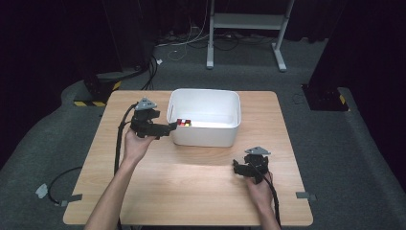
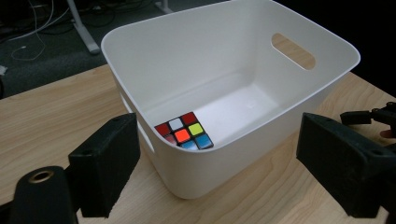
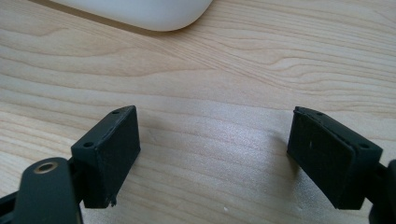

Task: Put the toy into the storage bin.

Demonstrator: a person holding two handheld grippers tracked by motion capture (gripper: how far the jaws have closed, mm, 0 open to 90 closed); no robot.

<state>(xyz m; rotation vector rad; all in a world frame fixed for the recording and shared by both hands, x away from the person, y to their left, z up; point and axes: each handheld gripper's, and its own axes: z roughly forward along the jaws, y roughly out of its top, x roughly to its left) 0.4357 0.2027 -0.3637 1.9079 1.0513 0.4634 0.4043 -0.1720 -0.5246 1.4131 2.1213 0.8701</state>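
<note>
Left gripper (image 1: 168, 128) open beside bin (image 1: 203, 139) holding cube (image 1: 184, 122); right gripper (image 1: 238, 167) open, empty, on table (image 1: 191, 187).

Left gripper (image 1: 167, 128) raised, fingers (image 2: 105, 170) spread wide, right gripper (image 1: 238, 166) low, fingers (image 3: 108, 154) apart

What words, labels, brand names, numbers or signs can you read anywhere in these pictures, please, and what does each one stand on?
None can be read: the white plastic bin, the Rubik's cube inside it, the wooden table and both tools carry no visible writing.
The yellow-and-black striped tape on the floor bears stripes, no words.
</note>
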